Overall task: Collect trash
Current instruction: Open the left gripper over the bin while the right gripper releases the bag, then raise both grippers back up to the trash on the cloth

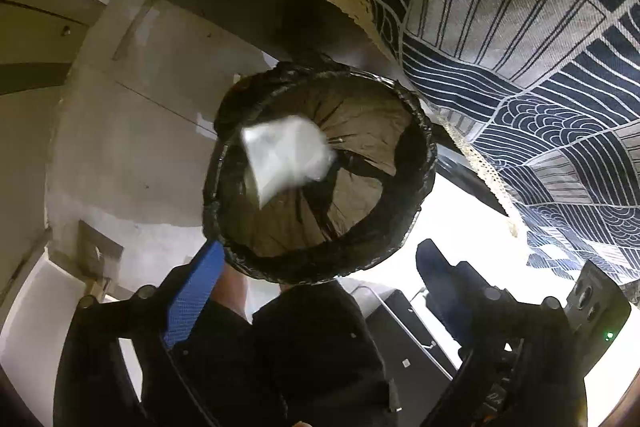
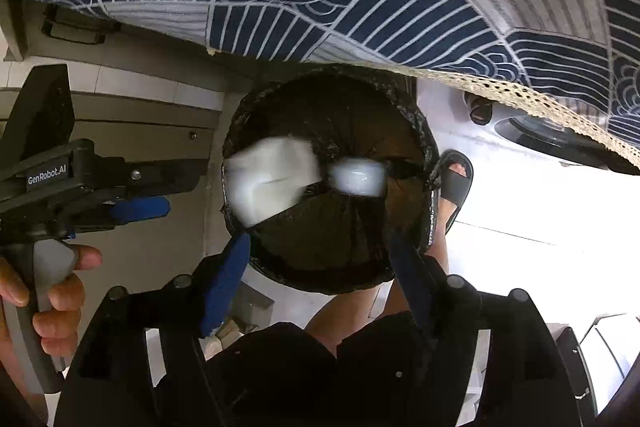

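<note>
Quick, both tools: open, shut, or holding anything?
Left tool: open, holding nothing; white trash blurred inside the bin.
Right tool: open, holding nothing; small pale piece blurred inside the bin.

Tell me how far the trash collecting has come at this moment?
Both grippers, left gripper and right gripper, are open above the lined trash bin. Two blurred white pieces, a larger and a smaller, appear to be dropping inside. Nothing is between the fingers. Whether more trash remains elsewhere is not visible.
</note>
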Demonstrator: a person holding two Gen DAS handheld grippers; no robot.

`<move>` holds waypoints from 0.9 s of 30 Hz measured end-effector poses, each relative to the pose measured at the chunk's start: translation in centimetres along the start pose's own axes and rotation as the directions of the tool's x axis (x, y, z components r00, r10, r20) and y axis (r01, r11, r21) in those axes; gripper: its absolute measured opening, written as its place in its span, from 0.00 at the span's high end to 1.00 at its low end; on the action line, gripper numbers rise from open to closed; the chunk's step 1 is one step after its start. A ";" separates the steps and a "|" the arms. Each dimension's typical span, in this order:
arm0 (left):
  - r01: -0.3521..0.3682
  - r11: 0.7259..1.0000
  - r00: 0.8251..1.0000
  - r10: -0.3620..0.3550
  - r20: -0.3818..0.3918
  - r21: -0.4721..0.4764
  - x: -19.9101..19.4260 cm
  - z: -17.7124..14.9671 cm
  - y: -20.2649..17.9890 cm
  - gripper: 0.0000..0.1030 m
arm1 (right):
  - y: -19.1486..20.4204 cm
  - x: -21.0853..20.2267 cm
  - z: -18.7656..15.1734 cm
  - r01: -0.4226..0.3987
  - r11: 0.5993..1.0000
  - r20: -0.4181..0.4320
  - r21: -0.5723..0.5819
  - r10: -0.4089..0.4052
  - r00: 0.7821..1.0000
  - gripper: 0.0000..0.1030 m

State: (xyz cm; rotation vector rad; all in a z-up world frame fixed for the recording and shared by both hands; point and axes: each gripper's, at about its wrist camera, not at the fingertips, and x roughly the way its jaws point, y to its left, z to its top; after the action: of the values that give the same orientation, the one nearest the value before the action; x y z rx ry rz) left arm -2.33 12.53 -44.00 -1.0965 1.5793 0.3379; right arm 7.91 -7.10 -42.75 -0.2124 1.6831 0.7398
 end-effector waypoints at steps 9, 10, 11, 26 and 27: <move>-0.021 1.000 1.000 0.021 0.004 0.015 -0.9 -1.0 -0.5 0.08 | -0.7 -2.2 -0.9 -0.001 1.000 0.041 0.012 0.000 0.999 0.31; -0.021 1.000 1.000 0.021 0.005 0.024 -1.1 -1.3 -0.7 0.08 | -0.7 -2.5 -1.1 -0.001 1.000 0.047 0.014 0.000 0.999 0.31; -0.021 0.999 1.000 0.021 0.008 0.029 -1.3 -1.4 -0.8 0.08 | -0.7 -2.8 -1.2 -0.001 1.000 0.053 0.016 0.000 0.999 0.31; 0.044 0.990 0.979 -0.069 0.191 0.135 -10.9 -5.8 -2.5 0.08 | 1.7 -13.5 -4.1 0.023 1.000 0.271 -0.015 -0.018 0.962 0.14; 0.048 0.988 0.976 -0.078 0.205 0.145 -11.6 -6.0 -2.8 0.08 | 2.1 -14.7 -4.4 0.024 1.000 0.292 -0.018 -0.017 0.956 0.14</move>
State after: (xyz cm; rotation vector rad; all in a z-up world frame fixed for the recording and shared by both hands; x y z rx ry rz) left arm -4.52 12.13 -30.88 -0.9678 1.3564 0.2866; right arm 7.06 -11.67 -28.03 -0.1281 1.3904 0.7360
